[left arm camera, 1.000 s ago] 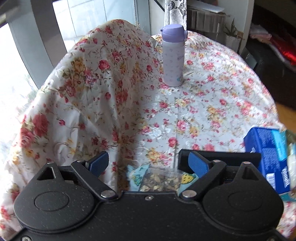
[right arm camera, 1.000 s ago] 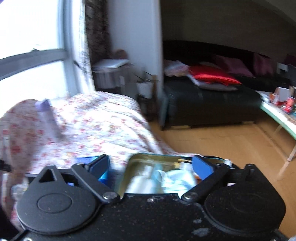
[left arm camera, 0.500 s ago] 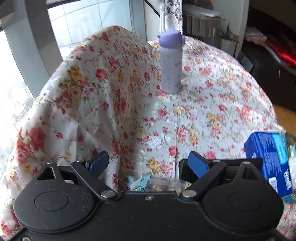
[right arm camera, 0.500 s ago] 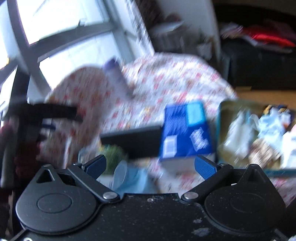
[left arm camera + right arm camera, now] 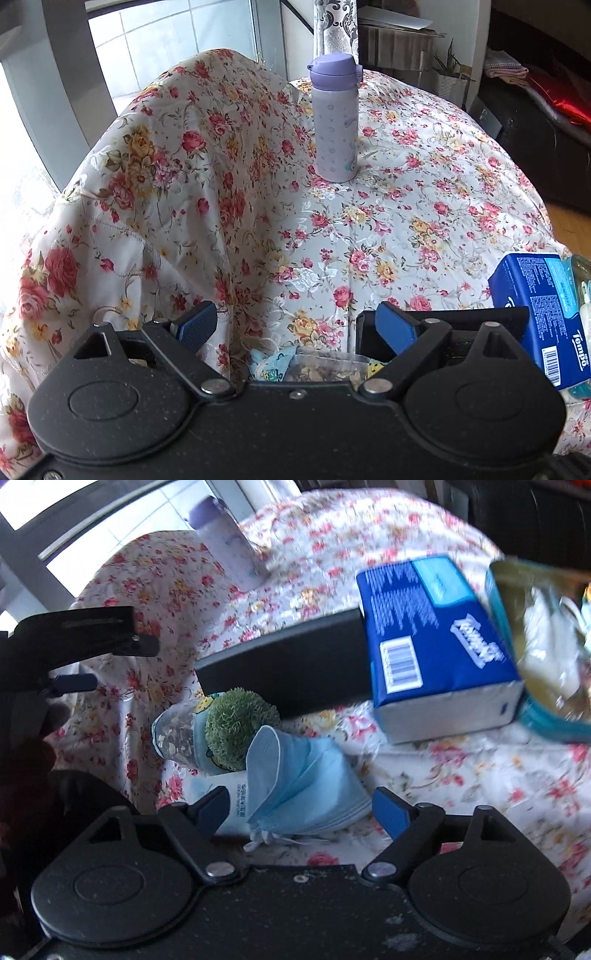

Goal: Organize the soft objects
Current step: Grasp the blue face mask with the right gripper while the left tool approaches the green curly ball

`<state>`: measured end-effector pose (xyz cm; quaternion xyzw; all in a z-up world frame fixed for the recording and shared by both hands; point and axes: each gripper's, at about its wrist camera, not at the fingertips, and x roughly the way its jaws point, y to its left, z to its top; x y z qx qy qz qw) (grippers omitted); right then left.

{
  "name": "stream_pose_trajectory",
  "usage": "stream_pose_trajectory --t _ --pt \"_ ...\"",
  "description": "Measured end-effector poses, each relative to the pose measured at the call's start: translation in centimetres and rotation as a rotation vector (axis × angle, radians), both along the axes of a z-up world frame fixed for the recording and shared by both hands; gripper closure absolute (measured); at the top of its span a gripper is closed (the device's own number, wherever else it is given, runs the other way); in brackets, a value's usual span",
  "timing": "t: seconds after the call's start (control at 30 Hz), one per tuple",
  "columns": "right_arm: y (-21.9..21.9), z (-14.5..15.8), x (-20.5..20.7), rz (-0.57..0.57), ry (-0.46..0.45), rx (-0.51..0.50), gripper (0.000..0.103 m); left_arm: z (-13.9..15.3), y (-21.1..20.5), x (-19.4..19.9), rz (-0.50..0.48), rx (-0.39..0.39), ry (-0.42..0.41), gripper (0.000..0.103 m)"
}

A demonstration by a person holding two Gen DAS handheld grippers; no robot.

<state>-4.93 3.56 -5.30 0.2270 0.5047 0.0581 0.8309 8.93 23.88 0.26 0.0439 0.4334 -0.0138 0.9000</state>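
A flowered cloth [image 5: 388, 229] of red and yellow roses covers the worktop, which stands before a bright window, with a dark sofa behind at the right. A lilac flask [image 5: 334, 118] stands upright on the cloth toward the far side.

In the right wrist view the soft things lie bunched together on the near cloth. A stack of light blue face masks [image 5: 306, 779] lies fanned out, its near end between the blue pads of the right tool [image 5: 301, 808]. The jaws of that tool have just been closing, yet gaps show on both sides of the masks, so nothing is gripped. Under the masks lies a white tissue pack [image 5: 232, 801] with printed lettering. Just behind sits a green fuzzy ball [image 5: 240, 731], touching a clear snack pouch [image 5: 177, 734] with a cartoon print. Behind the ball lies a long black box [image 5: 284, 672]. A blue tissue box [image 5: 436, 642] rests against its right end. Further right, an open teal tin [image 5: 539, 709] holds pale, blurred things.

The left tool [image 5: 295, 325] hangs over the same snack pouch [image 5: 321, 369], jaws spread wide and clear of it. At the far left of the right wrist view, the left tool appears as a dark shape, held by a hand [image 5: 48, 720].
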Motion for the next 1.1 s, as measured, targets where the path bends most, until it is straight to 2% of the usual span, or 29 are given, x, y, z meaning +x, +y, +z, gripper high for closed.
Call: stream_pose_trajectory --t 0.13,0.27,0.33,0.43,0.57,0.63,0.77,0.87,0.9,0.93,1.0,1.1 --pt "0.4 -1.0 0.9 -0.020 0.047 0.012 0.026 -0.1 -0.1 0.0 0.001 0.000 0.000 0.013" --pt "0.6 -1.7 1.4 -0.020 0.062 0.003 0.037 -0.1 -0.1 0.0 -0.002 0.002 0.001 0.013" --pt "0.5 -1.8 1.5 -0.007 0.064 0.008 0.059 -0.2 -0.2 0.0 -0.004 0.005 0.001 0.013" --pt "0.3 -1.7 1.3 0.011 0.056 0.008 0.075 -0.2 -0.3 0.0 -0.009 0.010 0.003 0.013" --pt "0.0 -0.5 0.4 0.041 0.004 -0.027 0.081 -0.3 -0.4 0.0 -0.011 0.016 0.010 0.013" --pt "-0.2 0.2 -0.2 0.052 -0.026 -0.063 0.087 -0.4 -0.5 -0.1 -0.013 0.025 0.012 0.013" --pt "-1.1 0.9 -1.2 0.049 -0.052 -0.107 0.087 -0.4 -1.3 -0.4 -0.026 0.075 0.011 0.013" --pt "-1.9 1.0 -1.8 0.030 -0.056 -0.095 0.074 -0.6 -1.9 -0.5 -0.052 0.091 0.022 0.012" --pt "-2.1 1.0 -2.0 0.022 -0.058 -0.089 0.059 -0.7 -2.0 -0.5 -0.059 0.091 0.030 0.012" --pt "-2.3 1.0 -2.1 0.008 -0.061 -0.086 0.036 -0.8 -2.2 -0.5 -0.062 0.094 0.036 0.012" --pt "-2.4 0.7 -2.1 -0.018 -0.057 -0.082 0.010 -0.9 -2.3 -0.5 -0.062 0.105 0.042 0.012" --pt "-2.1 -0.1 -1.6 -0.015 -0.029 -0.056 0.011 -1.0 -2.4 -0.5 -0.071 0.093 0.058 0.012"
